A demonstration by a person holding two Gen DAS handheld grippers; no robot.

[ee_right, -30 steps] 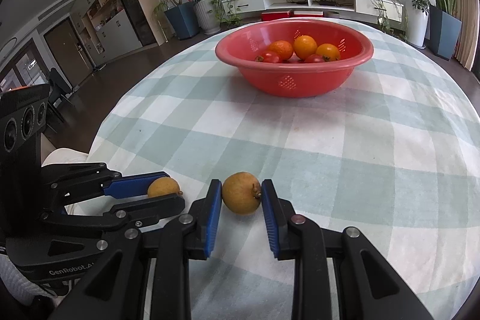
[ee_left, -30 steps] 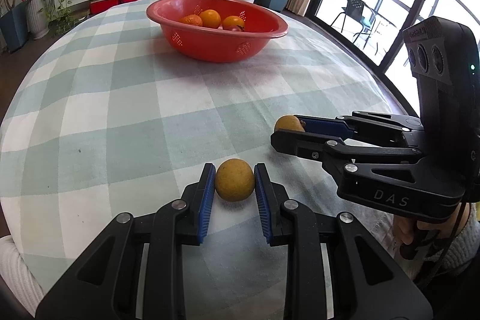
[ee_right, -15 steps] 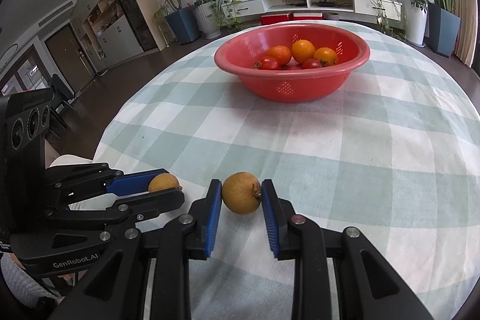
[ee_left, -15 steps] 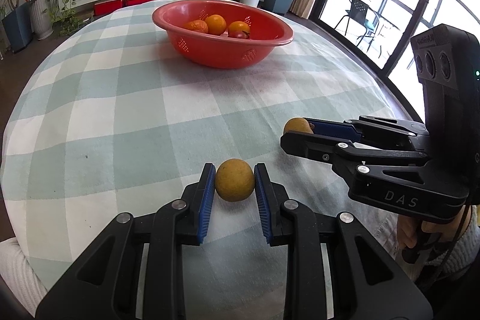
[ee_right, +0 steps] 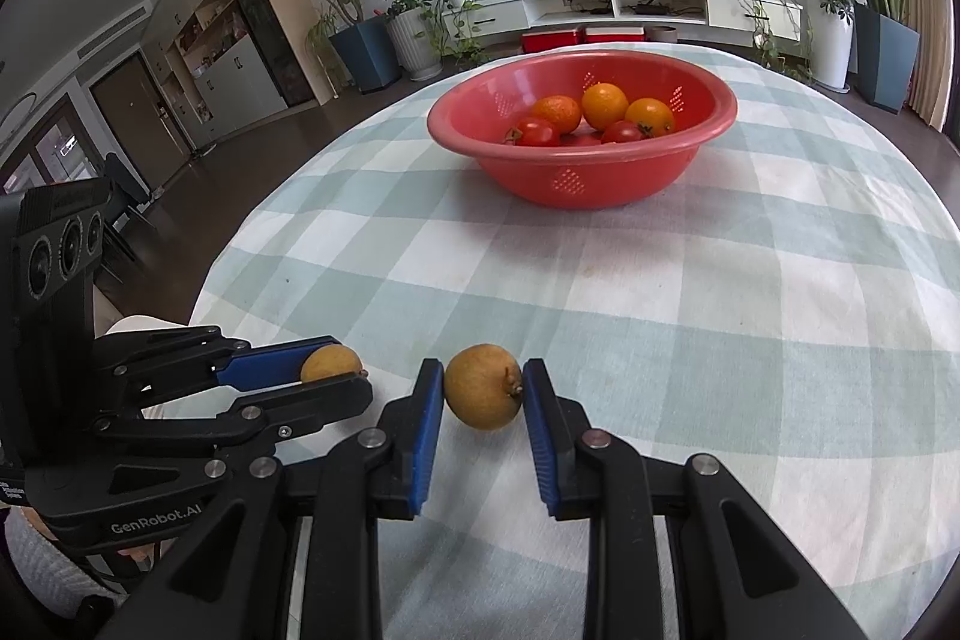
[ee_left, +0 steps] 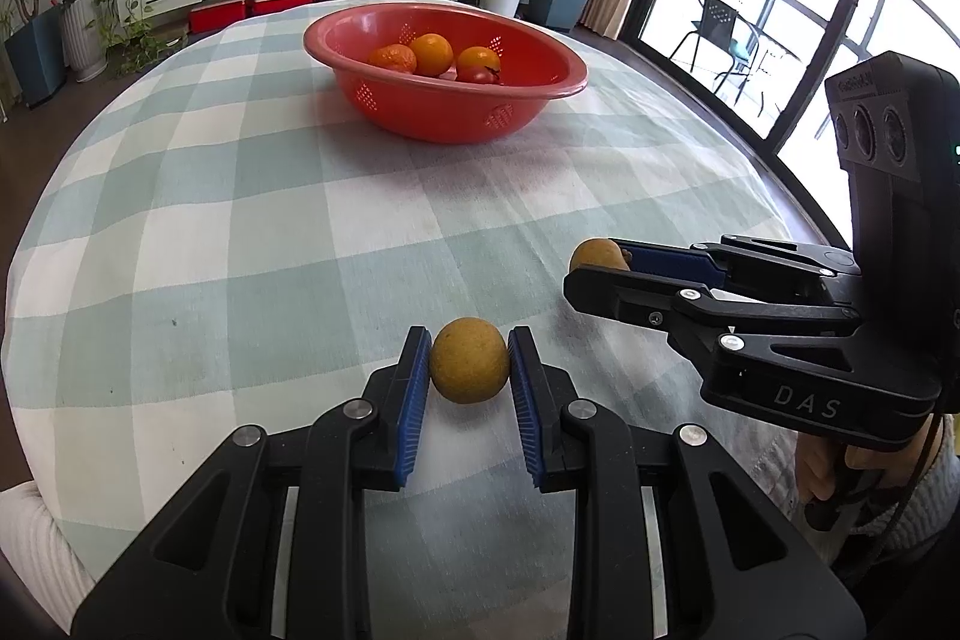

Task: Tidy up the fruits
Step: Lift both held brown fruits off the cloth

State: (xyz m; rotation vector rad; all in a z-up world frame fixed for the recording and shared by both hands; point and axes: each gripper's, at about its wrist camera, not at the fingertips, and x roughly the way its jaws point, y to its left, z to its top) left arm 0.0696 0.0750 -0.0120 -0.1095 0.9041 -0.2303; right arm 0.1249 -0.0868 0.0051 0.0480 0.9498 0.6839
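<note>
A small round yellow-brown fruit [ee_left: 469, 360] sits between the blue pads of my left gripper [ee_left: 469, 343], which is shut on it near the table's front edge. To its right my right gripper [ee_left: 591, 261] is shut on a second yellow-brown fruit [ee_left: 600, 251]. The right wrist view shows that stemmed fruit [ee_right: 483, 386] clamped in the right gripper [ee_right: 483, 377], with the left gripper [ee_right: 343, 370] and its fruit [ee_right: 329, 363] at the left. A red bowl [ee_left: 432, 115] at the far side holds oranges [ee_left: 432, 53] and tomatoes [ee_right: 537, 131].
A round table under a green-and-white checked cloth [ee_left: 240, 232] carries everything. A hand [ee_left: 840, 466] in a pale sleeve grips the right handle. Potted plants [ee_right: 366, 40], a low white shelf [ee_right: 630, 7] and glass doors [ee_left: 780, 10] stand beyond the table.
Both grippers stay shut on their fruits. The bowl sits slightly lower in both views; nothing else has shifted.
</note>
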